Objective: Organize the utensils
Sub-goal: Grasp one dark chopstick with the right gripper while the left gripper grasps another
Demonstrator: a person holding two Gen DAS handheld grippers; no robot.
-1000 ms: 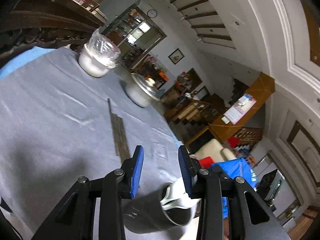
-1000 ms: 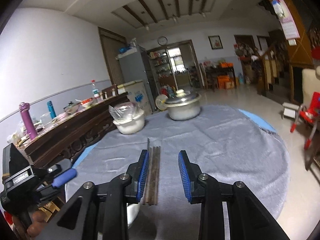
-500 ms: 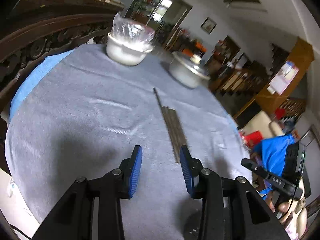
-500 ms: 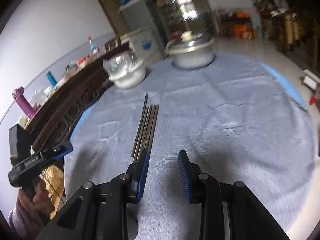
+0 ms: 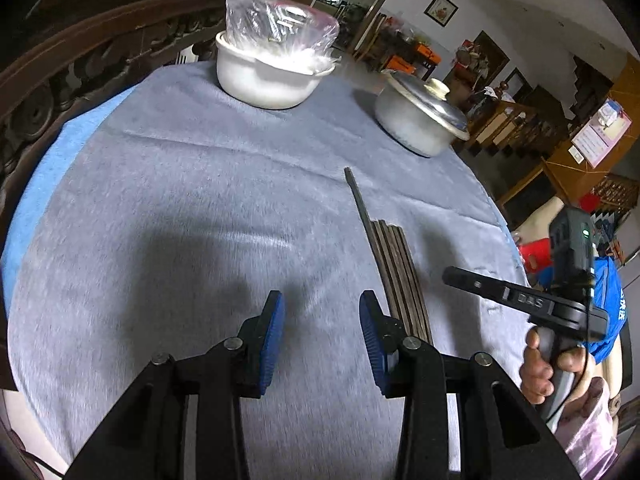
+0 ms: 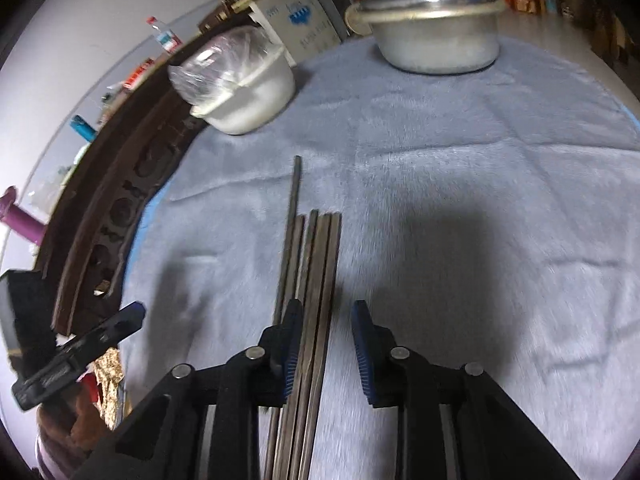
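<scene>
Right gripper (image 6: pixel 326 312): points down at the grey cloth (image 6: pixel 440 160), jaws closing, not yet pressing on anything. Holds nothing, as far as can be seen.

Chopsticks (image 6: pixel 316 264): dark thin sticks, lying flat on the cloth side by side, touching one another, one pushed further out than the others. Run with the long axis straight away from the right gripper, toward the gap between the white bowl (image 6: pixel 248 92) and the metal pot (image 6: pixel 436 40), well apart from both. Pass with the near part between the right gripper's two fingers, close to the left one; outermost stick on that side seems to go under that finger, not inside the gap. Clear space left on the side of the other finger.

Left gripper (image 5: pixel 321 304): jaws apart, only bare cloth between them. Has the chopsticks (image 5: pixel 394 264) just beside its right finger, outside the gap, running in almost the same direction as the fingers.

Judgement: right hand nearer and better placed, since its jaws close across the long axis. Needs probably a small shift toward the bowl's side to take in the whole bundle. Risk of catching only some sticks, or of rolling the outer one away. Cannot tell from the blurred right view how high the pads are above the cloth.
</scene>
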